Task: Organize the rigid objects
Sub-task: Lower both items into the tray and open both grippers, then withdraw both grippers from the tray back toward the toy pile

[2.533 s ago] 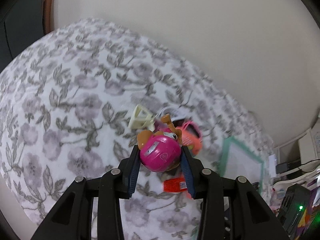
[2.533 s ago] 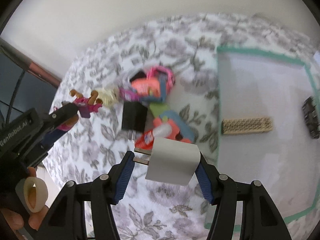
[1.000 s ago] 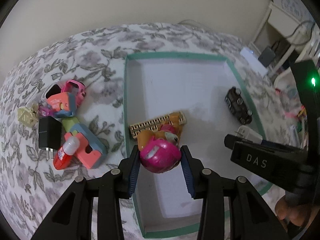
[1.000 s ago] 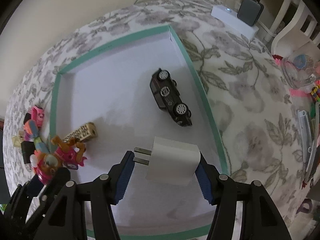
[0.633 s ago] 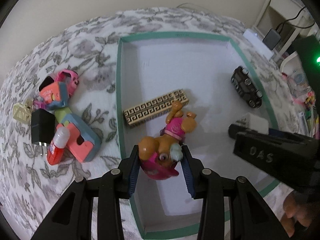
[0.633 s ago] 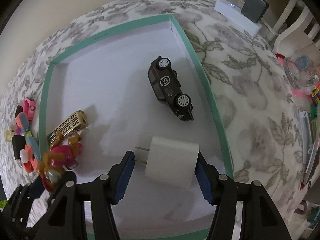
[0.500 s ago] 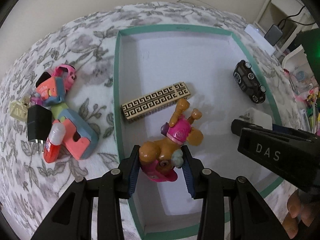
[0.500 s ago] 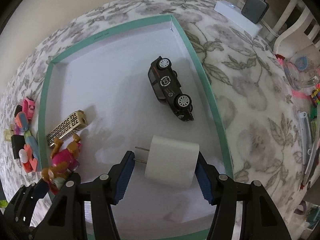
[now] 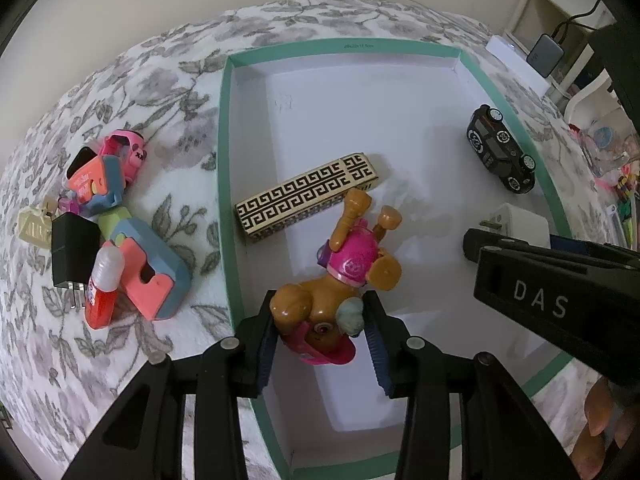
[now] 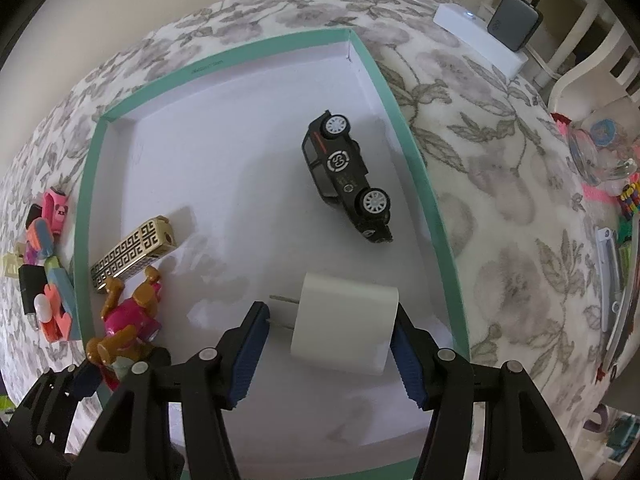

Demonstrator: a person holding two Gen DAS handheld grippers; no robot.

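A brown toy dog (image 9: pixel 348 264) in a pink vest lies head toward me inside the teal-rimmed white tray (image 9: pixel 224 160). My left gripper (image 9: pixel 320 310) is shut on its head, and its legs point at the gold patterned block (image 9: pixel 308 196). My right gripper (image 10: pixel 328 316) is shut on a white charger plug (image 10: pixel 344 320), prongs to the left, low over the tray (image 10: pixel 400 120) floor near its right wall. A black toy car (image 10: pixel 344 172) lies on its side beyond the plug. The right wrist view shows the dog (image 10: pixel 132 312) and left gripper (image 10: pixel 84 372) at lower left.
Left of the tray on the flowered cloth lies a pile: a pink toy (image 9: pixel 124 152), orange and blue pieces (image 9: pixel 152 272), a black charger (image 9: pixel 74 248), a red glue bottle (image 9: pixel 102 288). Right of the tray are a white box (image 10: pixel 476 36), pens and trinkets.
My left gripper has sunk lower into the tray, and the dog has tipped so its body and legs stretch toward the gold block. The right gripper and plug have hardly moved.
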